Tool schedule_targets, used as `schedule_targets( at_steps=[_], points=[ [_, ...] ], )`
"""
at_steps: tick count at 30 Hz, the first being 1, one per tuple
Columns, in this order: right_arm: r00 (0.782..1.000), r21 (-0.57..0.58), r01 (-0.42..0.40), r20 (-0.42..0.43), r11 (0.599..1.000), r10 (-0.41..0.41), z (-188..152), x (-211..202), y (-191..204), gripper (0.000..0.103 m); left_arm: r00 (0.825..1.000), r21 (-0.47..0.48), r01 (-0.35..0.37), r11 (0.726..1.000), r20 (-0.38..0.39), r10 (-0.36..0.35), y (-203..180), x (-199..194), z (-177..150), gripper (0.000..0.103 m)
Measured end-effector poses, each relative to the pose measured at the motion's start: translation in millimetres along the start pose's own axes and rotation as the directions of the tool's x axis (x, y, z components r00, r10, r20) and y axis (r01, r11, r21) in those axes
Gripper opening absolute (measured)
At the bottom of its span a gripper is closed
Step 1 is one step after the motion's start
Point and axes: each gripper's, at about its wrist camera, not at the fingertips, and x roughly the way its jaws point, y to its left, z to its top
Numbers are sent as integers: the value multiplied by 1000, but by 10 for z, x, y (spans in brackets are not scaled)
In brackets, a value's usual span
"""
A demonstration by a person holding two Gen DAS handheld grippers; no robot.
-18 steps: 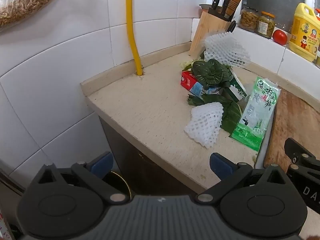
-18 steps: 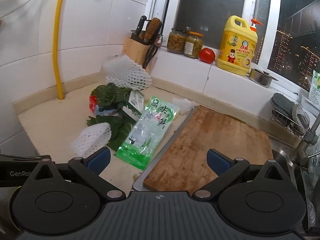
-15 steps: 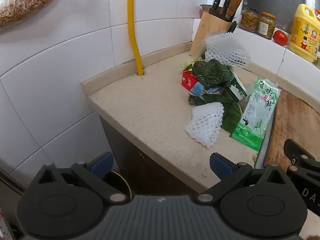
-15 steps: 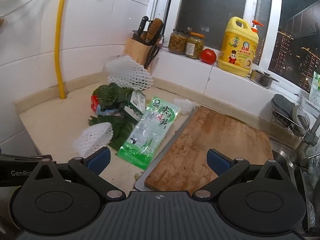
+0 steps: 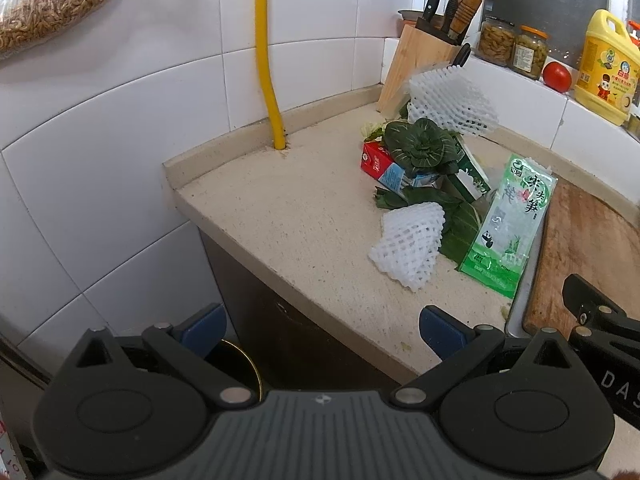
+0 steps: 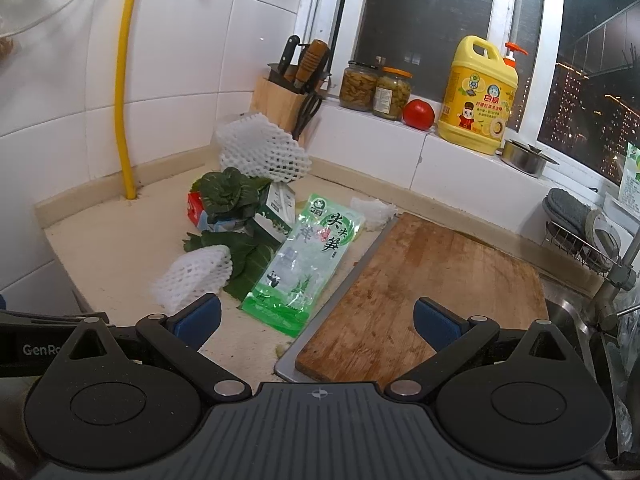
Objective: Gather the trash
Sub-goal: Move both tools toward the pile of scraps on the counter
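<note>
While both sets of fingers stand spread wide with nothing between them, the trash lies ahead on the desk (image 5: 288, 216). The left gripper (image 5: 322, 330) hangs over the desk's near edge, its left finger off the desk beside the tiled wall. Ahead and to the right of its right finger lies a foam net (image 5: 408, 244), touching dark leaves (image 5: 460, 228) and, just beyond, a green packet (image 5: 508, 224). Farther ahead, a bok choy (image 5: 420, 142) sits on a red carton (image 5: 376, 158), with a 2nd foam net (image 5: 450, 102) behind it against the knife block (image 5: 416, 56).

The right gripper (image 6: 316, 318) hovers above the desk's near part. Just ahead of its left finger is the foam net (image 6: 196, 276); between the fingers, slightly ahead, lies the packet (image 6: 304, 264). The cutting board (image 6: 432, 288) lies ahead of its right finger, touching a metal tray's edge (image 6: 288, 368). Well beyond, on the sill, stand 2 jars (image 6: 374, 88), a tomato (image 6: 418, 114) and a yellow bottle (image 6: 478, 96).
</note>
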Motion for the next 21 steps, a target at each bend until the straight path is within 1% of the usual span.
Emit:
schedule_targets(
  at_steps=[9, 13, 18, 21],
  points=[
    [1000, -1, 0, -1, 1000, 0, -9, -8, 3, 103, 1000, 10, -8, 1000, -6, 8, -7, -17, -8, 99],
    [1000, -2, 1, -1, 1000, -1, -10, -13, 4, 103, 999, 23, -19, 1000, -26, 20, -7, -11, 0, 99],
    [1000, 0, 1, -4, 1000, -1, -31, -21, 15, 103, 1000, 16, -8, 1000, -17, 8, 14, -8, -17, 99],
    [1000, 1, 2, -7, 1000, -2, -58, -35, 34, 103, 999, 18, -11, 1000, -35, 12, 27, -4, -24, 99]
  ],
)
